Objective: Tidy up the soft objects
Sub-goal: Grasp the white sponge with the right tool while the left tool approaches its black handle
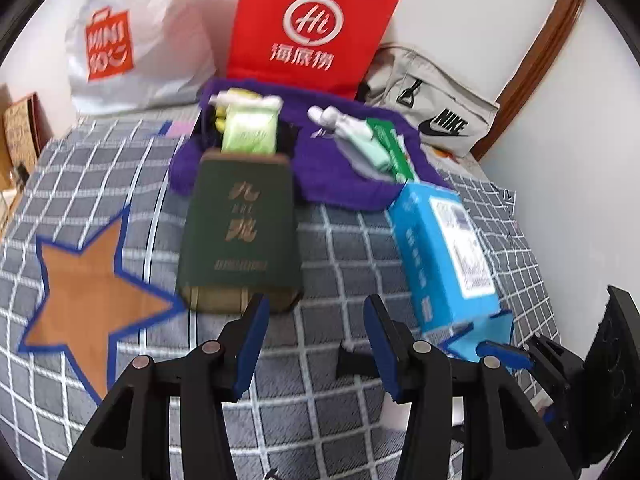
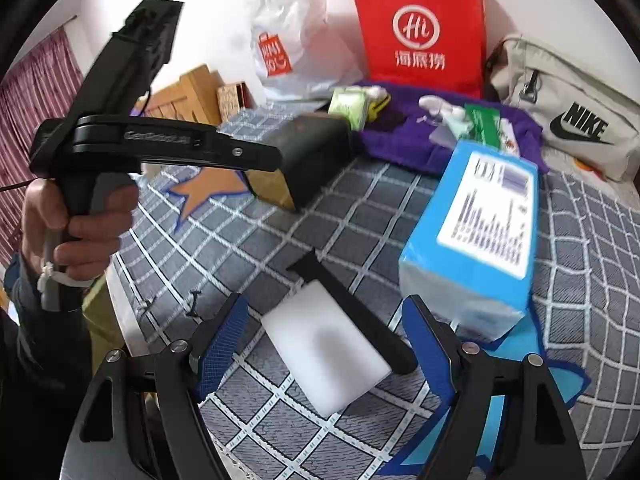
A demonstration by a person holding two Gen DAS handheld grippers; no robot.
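A white foam sponge with a black handle [image 2: 326, 354] lies on the checked cloth between the open fingers of my right gripper [image 2: 326, 344]. A blue tissue pack [image 2: 476, 232] stands just right of it, also in the left wrist view [image 1: 444, 256]. A dark green tissue box [image 1: 240, 236] lies ahead of my left gripper [image 1: 316, 344], which is open and empty above the cloth. A purple towel [image 1: 336, 184] behind holds a green packet [image 1: 250, 130], a white spray bottle [image 1: 348, 128] and a green box [image 1: 394, 148].
A red paper bag [image 1: 312, 28], a white Miniso plastic bag [image 1: 132, 40] and a grey Nike bag [image 1: 436, 108] stand against the back wall. Orange star patch [image 1: 92, 300] lies left. The left gripper's body [image 2: 132, 136] crosses the right wrist view's left side.
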